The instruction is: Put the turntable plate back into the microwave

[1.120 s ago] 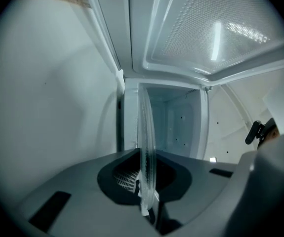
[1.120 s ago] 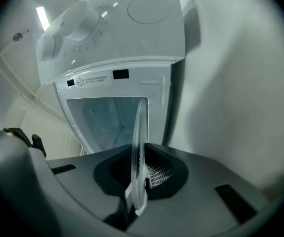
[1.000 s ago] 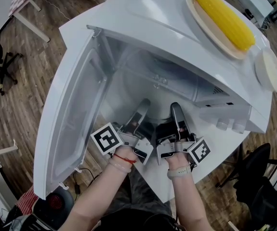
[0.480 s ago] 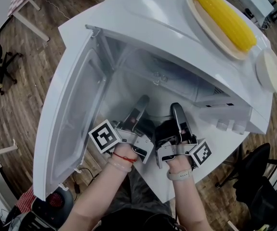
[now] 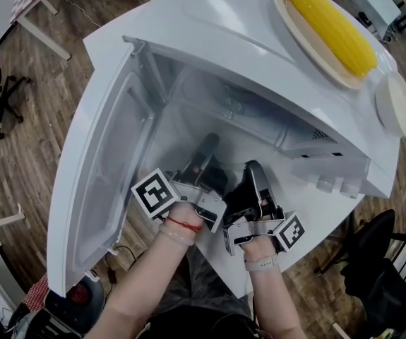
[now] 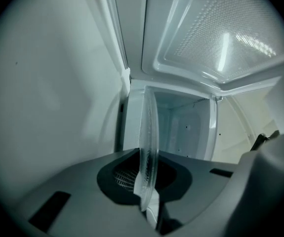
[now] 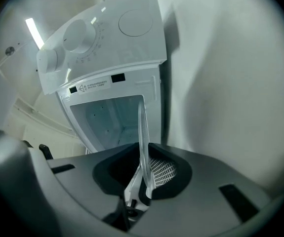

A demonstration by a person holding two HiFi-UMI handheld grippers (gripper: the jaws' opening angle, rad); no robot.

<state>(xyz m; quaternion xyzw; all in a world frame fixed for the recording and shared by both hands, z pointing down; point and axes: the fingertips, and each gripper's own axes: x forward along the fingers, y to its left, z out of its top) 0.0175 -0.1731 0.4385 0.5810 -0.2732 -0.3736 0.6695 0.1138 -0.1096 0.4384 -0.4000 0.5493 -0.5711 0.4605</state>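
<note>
Where left gripper grips, plate shows edge-on.

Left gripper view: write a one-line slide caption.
The left gripper clamps the glass turntable plate edge-on before the open microwave.

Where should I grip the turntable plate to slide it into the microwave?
Grip the turntable plate by its thin rim, from the microwave front: it fits the jaws. Left gripper and right gripper are shut there, side by side.

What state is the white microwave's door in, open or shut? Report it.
Open: in the head view the white microwave door stands swung wide from the body, baring the pale cavity.
</note>
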